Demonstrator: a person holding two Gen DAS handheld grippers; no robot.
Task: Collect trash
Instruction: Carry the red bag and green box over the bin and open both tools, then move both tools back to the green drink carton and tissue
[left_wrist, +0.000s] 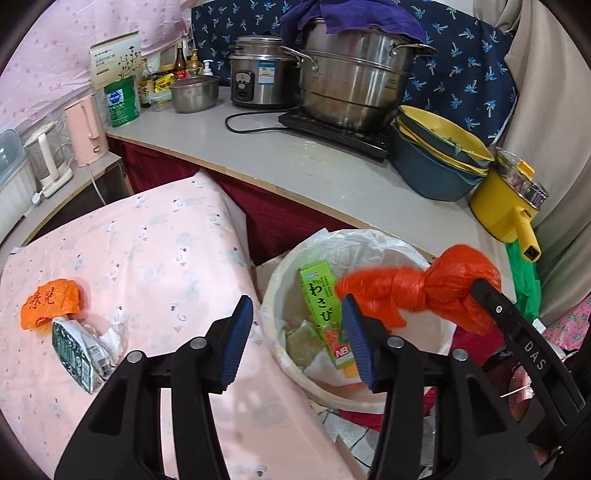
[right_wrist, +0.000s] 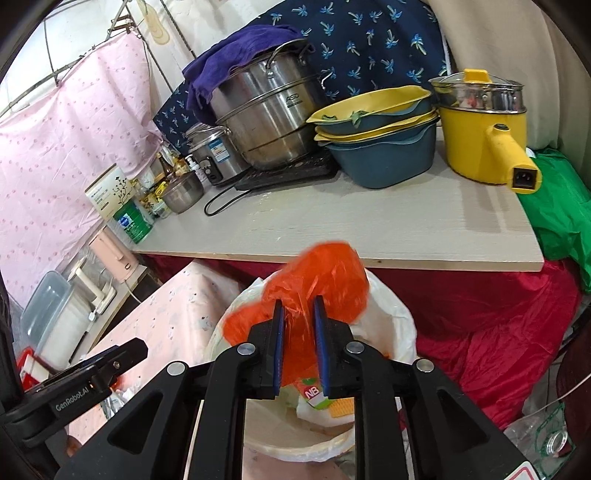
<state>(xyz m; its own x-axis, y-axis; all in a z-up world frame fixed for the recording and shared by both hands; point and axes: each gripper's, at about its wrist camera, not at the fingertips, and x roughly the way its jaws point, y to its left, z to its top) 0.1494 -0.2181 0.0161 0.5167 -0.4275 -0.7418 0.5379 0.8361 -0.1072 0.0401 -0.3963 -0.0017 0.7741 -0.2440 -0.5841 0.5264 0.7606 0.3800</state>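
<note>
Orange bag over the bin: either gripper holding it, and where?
Right gripper has the knotted orange bag between its fingers at the bulging end, grip uncertain. Left gripper holds nothing.

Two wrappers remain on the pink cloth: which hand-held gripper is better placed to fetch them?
Left. The left hand-held gripper is open and empty at the cloth's edge, wrappers in its view. The right hand-held gripper has the orange bag between its jaws over the bin.
</note>
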